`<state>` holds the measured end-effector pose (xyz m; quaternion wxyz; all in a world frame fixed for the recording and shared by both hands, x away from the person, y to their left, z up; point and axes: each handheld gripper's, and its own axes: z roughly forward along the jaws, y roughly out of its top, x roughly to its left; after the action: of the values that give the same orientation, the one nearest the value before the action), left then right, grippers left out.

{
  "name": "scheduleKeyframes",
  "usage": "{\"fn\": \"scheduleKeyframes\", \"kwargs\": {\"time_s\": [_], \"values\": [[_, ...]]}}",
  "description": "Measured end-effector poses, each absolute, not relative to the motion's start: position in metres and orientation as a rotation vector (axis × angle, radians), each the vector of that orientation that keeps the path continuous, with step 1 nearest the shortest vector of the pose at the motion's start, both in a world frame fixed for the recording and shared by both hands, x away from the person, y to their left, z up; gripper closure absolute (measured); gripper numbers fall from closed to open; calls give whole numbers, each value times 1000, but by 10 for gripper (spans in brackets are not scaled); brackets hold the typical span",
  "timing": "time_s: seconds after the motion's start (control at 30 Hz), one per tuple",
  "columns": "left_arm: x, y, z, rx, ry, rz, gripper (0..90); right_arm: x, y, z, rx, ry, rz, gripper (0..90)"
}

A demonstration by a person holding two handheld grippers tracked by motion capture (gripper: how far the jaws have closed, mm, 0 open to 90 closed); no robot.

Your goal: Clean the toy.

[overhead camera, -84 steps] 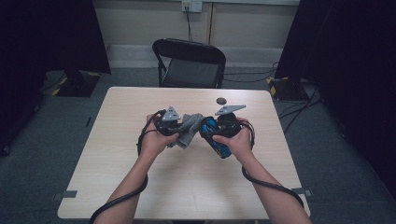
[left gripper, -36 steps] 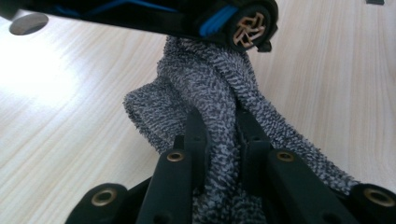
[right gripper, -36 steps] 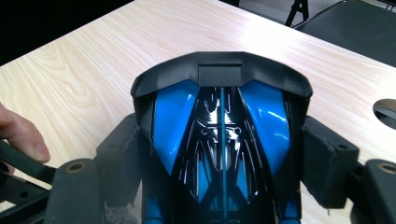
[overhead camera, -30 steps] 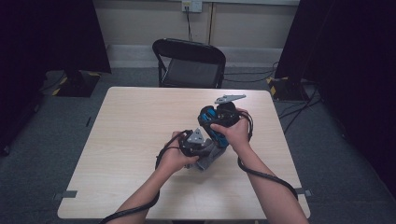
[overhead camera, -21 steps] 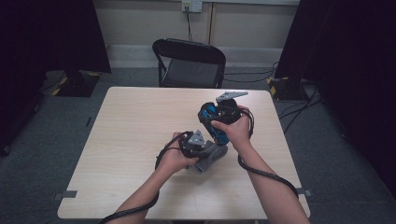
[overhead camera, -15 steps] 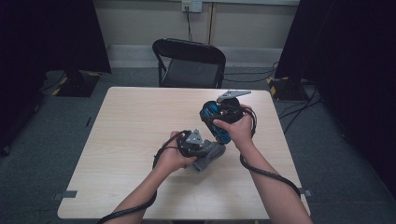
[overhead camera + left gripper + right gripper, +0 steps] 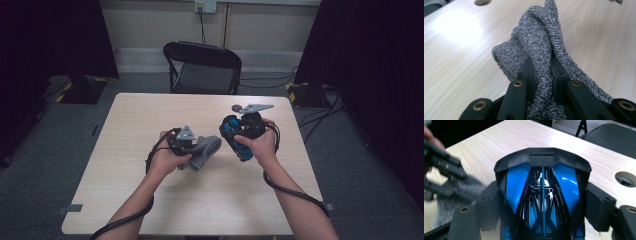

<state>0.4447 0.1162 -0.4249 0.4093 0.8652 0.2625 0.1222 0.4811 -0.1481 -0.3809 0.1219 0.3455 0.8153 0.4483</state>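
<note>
A grey cloth (image 7: 541, 50) sits pinched between the jaws of the left gripper (image 7: 192, 146), its free end trailing onto the counter (image 7: 150, 115). Just beside it, the right gripper (image 7: 239, 136) clamps a blue-and-black toy car (image 7: 542, 192) by its sides, above the counter.

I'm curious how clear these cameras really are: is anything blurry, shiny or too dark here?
High view: the room's sides go almost black while the pale wooden table is evenly lit. Left gripper view: a bright glare patch on the wood, and the grey fuzzy cloth is sharp. Right gripper view: the glossy blue and black plastic shell shows highlights, and the other claw at the left edge is blurred.
</note>
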Motion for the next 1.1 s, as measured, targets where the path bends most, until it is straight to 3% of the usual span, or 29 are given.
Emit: {"fn": "scheduleKeyframes", "kwargs": {"time_s": [0.63,1.1], "values": [[456,126,-408,2136,713,386,774,473,-144,-394,964,2433,1323,258],[464,119,-405,2109,723,368,775,467,-130,-402,932,2467,1298,258]]}}
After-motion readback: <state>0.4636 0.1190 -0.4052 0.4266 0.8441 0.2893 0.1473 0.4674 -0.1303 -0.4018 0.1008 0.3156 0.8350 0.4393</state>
